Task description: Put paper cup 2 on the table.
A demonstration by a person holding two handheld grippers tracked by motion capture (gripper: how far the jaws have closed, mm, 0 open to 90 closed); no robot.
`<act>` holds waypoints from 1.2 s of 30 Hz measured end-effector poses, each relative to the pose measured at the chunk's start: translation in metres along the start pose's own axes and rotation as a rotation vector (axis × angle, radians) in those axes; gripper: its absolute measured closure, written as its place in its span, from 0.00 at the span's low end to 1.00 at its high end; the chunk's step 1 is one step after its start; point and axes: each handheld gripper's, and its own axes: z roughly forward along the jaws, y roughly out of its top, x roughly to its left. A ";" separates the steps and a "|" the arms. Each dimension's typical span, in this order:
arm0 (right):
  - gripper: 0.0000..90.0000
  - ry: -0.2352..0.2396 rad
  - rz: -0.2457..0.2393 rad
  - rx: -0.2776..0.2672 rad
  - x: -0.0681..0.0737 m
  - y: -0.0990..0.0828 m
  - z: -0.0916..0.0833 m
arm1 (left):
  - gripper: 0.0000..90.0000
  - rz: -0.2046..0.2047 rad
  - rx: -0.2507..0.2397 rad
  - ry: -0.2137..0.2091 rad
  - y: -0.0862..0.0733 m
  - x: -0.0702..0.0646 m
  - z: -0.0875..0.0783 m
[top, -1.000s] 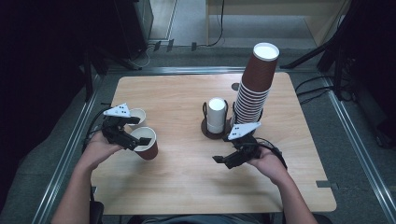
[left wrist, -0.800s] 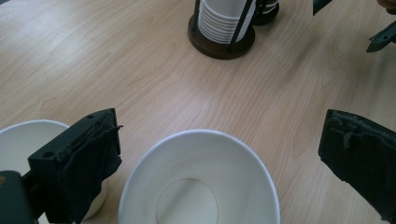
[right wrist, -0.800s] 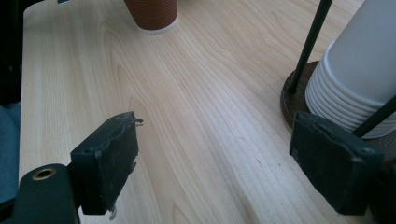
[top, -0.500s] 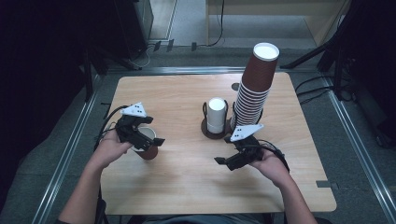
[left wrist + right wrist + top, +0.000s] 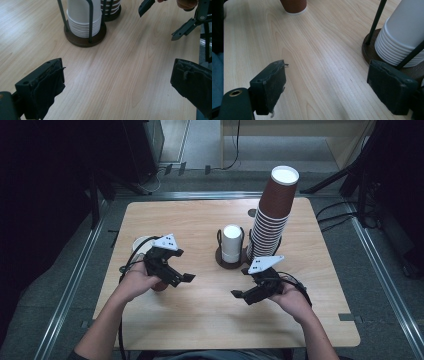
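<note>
Both tongs, left (image 5: 186, 279) and right (image 5: 239, 296), are held apart, empty; the white stack (image 5: 232, 243) should be approached squarely, gripped gently.

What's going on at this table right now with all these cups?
A person at a wooden table holds a gripper in each hand. The left gripper and the right gripper both hover over bare wood with their fingers spread wide and nothing between them. A brown cup stands by the left hand, with a white-rimmed cup behind it. Farther back, a stack of white cups sits in a wire holder beside a tall stack of brown cups.
</note>
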 end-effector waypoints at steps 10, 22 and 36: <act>0.18 0.014 -0.012 0.009 0.004 -0.002 0.000 | 0.00 0.016 0.001 -0.015 0.008 -0.014 0.021; 0.18 0.018 -0.018 0.019 0.006 -0.004 0.002 | 0.00 0.022 0.019 -0.026 0.009 -0.027 0.045; 0.19 0.020 -0.040 0.041 0.007 -0.008 0.002 | 0.00 0.018 0.032 -0.018 0.002 -0.036 0.066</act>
